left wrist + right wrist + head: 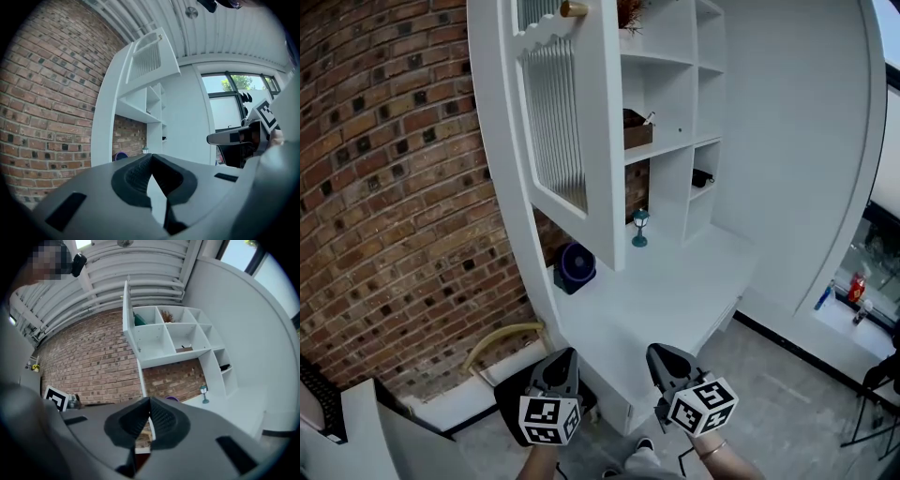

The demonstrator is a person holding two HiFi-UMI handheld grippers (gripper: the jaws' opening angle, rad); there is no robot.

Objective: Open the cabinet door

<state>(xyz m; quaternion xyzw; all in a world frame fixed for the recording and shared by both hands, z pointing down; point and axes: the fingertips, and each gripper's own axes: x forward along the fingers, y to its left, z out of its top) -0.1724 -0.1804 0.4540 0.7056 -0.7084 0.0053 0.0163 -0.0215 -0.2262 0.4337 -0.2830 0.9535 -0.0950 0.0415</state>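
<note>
The white cabinet door [572,141], with its ribbed glass panel, stands swung out from the shelf unit, its wooden knob [574,9] at the top edge of the head view. In the left gripper view the door [150,56] hangs high above; in the right gripper view the door [125,310] shows edge-on. My left gripper [565,356] and right gripper [661,354] are low, in front of the white counter [675,291] and well below the door. Both are shut with nothing between the jaws, as the left gripper [151,157] and right gripper [150,401] show in their own views.
Open shelves hold a dark box [637,129] and a black item [702,177]. A small teal lantern [639,228] and a blue round object [577,264] stand on the counter. A brick wall [394,187] is at left, a yellowish hose [502,337] on the floor.
</note>
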